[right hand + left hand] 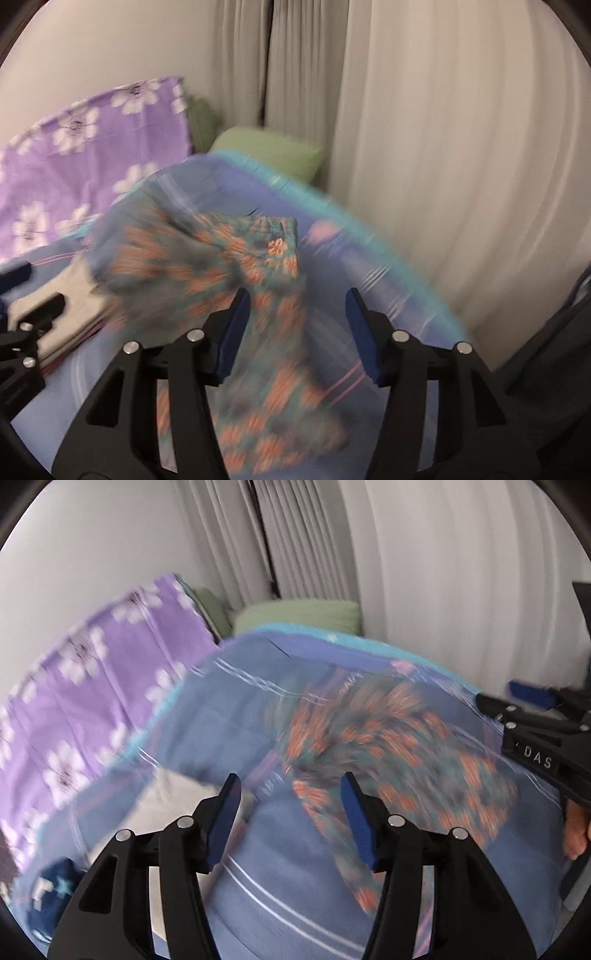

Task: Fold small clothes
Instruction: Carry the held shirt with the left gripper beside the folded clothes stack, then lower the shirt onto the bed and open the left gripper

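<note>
A small teal garment with orange flowers (391, 734) lies crumpled on the blue striped bedsheet (280, 878), blurred by motion. My left gripper (291, 781) hovers over its left edge, jaws apart, with nothing between the blue pads. In the right wrist view the same garment (236, 266) spreads under and beyond my right gripper (297, 293), whose jaws also stand apart; cloth shows in the gap, but the pads do not press on it. The right gripper (517, 720) also shows at the right edge of the left wrist view, with a hand behind it.
A folded white cloth (173, 797) lies left of the garment, and a dark blue starred piece (55, 886) sits at the lower left. A purple flowered cover (92, 672) rises along the left wall. A green pillow (299, 616) and pale curtains (443, 590) close the far side.
</note>
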`<state>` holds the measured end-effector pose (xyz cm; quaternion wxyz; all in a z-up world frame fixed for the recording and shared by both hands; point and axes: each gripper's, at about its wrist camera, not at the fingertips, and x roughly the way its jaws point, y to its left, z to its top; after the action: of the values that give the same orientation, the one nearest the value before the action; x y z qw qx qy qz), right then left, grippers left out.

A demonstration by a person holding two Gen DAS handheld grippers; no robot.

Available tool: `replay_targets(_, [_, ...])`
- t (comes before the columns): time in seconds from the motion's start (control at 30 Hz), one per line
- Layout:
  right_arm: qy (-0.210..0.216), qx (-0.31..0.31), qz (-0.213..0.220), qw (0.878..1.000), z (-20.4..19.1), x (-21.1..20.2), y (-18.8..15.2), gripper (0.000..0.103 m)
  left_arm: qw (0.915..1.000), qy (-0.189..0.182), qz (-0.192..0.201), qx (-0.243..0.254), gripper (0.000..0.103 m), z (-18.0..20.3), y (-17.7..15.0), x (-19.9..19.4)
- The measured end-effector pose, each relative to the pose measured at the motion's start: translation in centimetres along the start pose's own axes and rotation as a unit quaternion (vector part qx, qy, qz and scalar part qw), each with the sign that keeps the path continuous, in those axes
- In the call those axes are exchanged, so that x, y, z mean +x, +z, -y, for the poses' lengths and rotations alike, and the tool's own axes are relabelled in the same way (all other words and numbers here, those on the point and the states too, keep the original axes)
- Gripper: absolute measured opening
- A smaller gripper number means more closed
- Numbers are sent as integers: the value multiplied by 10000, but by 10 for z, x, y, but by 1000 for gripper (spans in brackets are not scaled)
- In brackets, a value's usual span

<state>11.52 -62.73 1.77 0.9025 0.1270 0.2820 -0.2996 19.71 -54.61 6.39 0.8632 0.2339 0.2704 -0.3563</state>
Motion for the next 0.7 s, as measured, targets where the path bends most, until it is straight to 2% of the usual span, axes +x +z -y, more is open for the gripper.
replay_targets(0.1, [397, 117, -322, 9986, 5, 9, -37, 45, 9990, -312, -310, 72, 58, 14, -32, 8])
replay_targets(0.17, [413, 248, -658, 9967, 10, 25, -59, 44, 9966, -448, -639, 249, 58, 29, -53, 23])
replay_targets(0.2, [328, 369, -889, 9948, 17, 36, -73, 43, 9955, -428, -766, 368, 58, 36, -62, 28])
replay_targets(0.23, [366, 472, -892, 9942, 22, 41, -82, 44, 9939, -337, -899, 538, 59, 48, -75, 34])
replay_targets(0.27, [422, 458, -688, 9957, 26, 39, -90, 45, 9941, -242, -869, 611, 60, 54, -84, 35])
replay_targets(0.33, [199, 137, -660, 9975, 19, 32, -97, 48, 9968, 20, -527, 605, 63, 59, -95, 28])
replay_targets(0.37, [79, 2, -668, 9977, 15, 28, -100, 48, 9970, 9, -524, 566, 63, 53, -92, 31])
replay_targets(0.43, [-100, -210, -683, 9974, 7, 14, -102, 49, 9977, -180, -559, 327, 63, 46, -94, 23])
replay_targets(0.5, [-126, -248, -597, 9978, 5, -7, -103, 54, 9975, -371, -587, 113, 65, 38, -94, 13])
replay_targets(0.57, [-53, -87, -432, 9990, 9, -39, -106, 67, 9981, -411, -440, -83, 80, 35, -103, -5])
replay_targets(0.7, [216, 236, -269, 9991, 12, -92, -117, 78, 9967, -607, -58, -542, 87, 23, -123, -48])
